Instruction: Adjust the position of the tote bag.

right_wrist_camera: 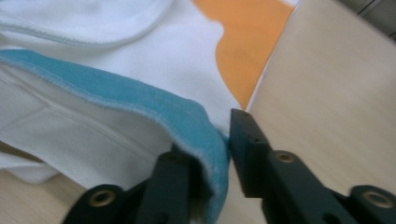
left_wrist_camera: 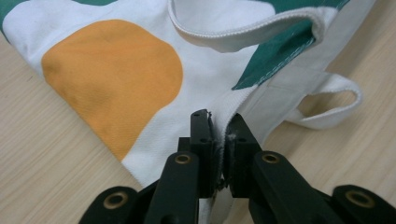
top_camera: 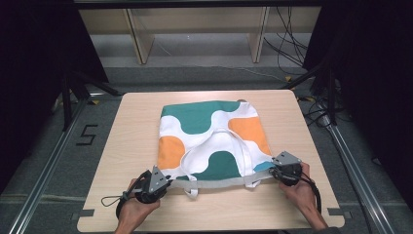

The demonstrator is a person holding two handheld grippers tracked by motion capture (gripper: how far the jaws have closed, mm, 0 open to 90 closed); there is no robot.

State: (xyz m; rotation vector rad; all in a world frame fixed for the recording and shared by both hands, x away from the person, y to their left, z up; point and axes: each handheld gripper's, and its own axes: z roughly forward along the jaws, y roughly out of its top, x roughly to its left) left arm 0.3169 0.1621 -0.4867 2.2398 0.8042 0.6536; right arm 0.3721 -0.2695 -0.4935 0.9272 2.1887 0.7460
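On the left, the left tongs [top_camera: 163, 181] are pinching the near left corner of the tote bag [top_camera: 209, 136], jaws closed on the white cloth. The bag is lying flat in the middle of the worktop [top_camera: 131, 146], handles [top_camera: 195, 187] trailing toward the person. On the right, the right tongs [top_camera: 275, 171] are sitting narrowly closed around the near right corner, its blue hem between the jaws.

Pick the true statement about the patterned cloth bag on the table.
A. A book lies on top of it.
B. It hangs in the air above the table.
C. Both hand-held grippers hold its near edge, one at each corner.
C: the left hand-held gripper and the right hand-held gripper each pinch a near corner of the bag, which lies flat on the table.
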